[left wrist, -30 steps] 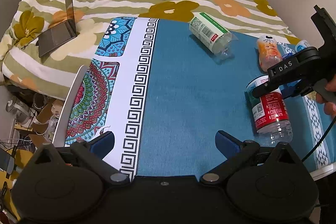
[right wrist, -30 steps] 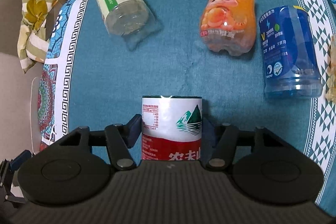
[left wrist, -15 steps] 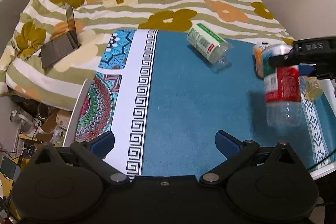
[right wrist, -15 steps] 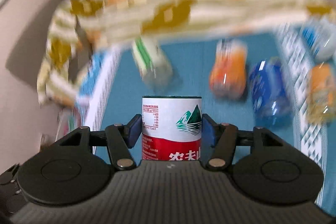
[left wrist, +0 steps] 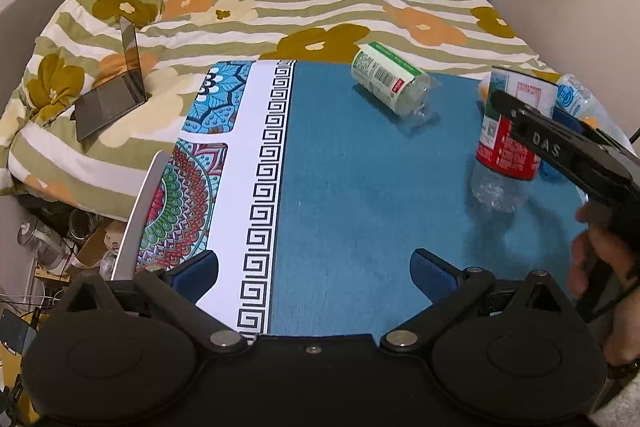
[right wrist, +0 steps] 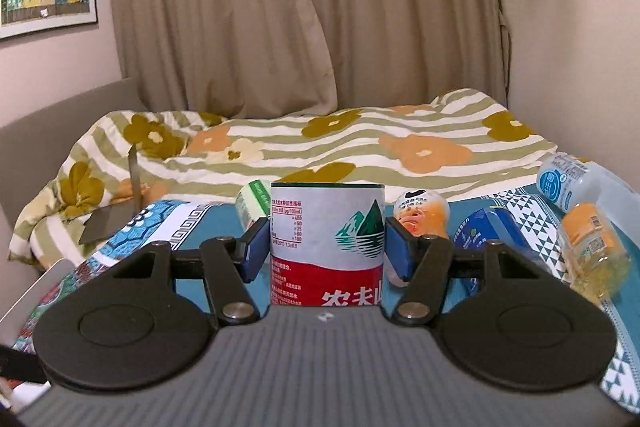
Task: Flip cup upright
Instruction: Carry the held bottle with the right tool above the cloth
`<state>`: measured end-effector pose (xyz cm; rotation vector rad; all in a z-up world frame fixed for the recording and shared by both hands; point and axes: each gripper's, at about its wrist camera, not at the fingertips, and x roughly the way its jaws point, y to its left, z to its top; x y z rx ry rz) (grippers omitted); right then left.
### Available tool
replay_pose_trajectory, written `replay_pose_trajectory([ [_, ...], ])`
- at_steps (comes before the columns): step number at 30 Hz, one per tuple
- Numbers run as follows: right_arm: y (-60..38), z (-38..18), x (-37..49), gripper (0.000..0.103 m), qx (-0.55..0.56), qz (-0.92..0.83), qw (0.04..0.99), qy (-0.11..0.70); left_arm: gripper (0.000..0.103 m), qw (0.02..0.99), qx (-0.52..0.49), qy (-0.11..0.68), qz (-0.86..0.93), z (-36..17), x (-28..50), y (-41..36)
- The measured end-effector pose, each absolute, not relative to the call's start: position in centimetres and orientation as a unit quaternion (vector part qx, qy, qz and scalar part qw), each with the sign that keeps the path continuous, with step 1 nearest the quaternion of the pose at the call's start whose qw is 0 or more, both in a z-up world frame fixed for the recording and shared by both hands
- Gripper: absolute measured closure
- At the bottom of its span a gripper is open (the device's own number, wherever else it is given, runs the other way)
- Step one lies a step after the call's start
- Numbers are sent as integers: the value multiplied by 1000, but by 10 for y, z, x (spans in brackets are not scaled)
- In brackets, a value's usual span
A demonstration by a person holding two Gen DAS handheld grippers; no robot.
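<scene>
The cup (left wrist: 505, 143) is a cut-off clear bottle with a red and white label. It stands base down at the right of the blue cloth (left wrist: 360, 211), leaning slightly. Whether its base touches the cloth I cannot tell. My right gripper (left wrist: 528, 109) is shut on its label, with a person's hand behind it. In the right wrist view the cup (right wrist: 320, 211) fills the gap of the right gripper (right wrist: 326, 247), and both blue pads press its sides. My left gripper (left wrist: 314, 267) hangs open above the cloth's near edge, holding nothing.
A green-label cup (left wrist: 386, 79) lies on its side at the back of the cloth. An orange cup (right wrist: 420, 213), a blue one (right wrist: 494, 227) and others lie at the right. A laptop (left wrist: 116, 95) sits on the flowered quilt; a silver panel (left wrist: 140, 219) stands at the left edge.
The right gripper lifted the red-label cup from lying on its side and turned it base down. The right wrist view swung from looking down to level. The left gripper stayed open and rose slightly.
</scene>
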<state>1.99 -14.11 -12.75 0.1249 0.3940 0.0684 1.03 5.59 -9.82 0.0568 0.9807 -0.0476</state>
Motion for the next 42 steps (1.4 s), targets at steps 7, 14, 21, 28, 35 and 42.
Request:
replay_pose_trajectory([
  [7,-139,-136,22,27,47,43,978,199,0,877,26,479,-18,-107,13,55],
  [14,-141,-131,10,27,33,58,975,213,0,876,26,481,-22,-108,13,48],
  [21,-147,-125,-9,27,32,71,971,227,0,875,25,482,-24,-108,12,43],
  [28,-145,-120,-24,27,10,86,967,241,0,874,19,485,-24,-109,7,38],
  [35,-146,-118,-28,25,8,79,965,249,0,875,21,484,-26,-108,2,33],
  [42,-147,-113,-31,0,15,81,967,243,0,877,17,481,-23,-107,-2,32],
])
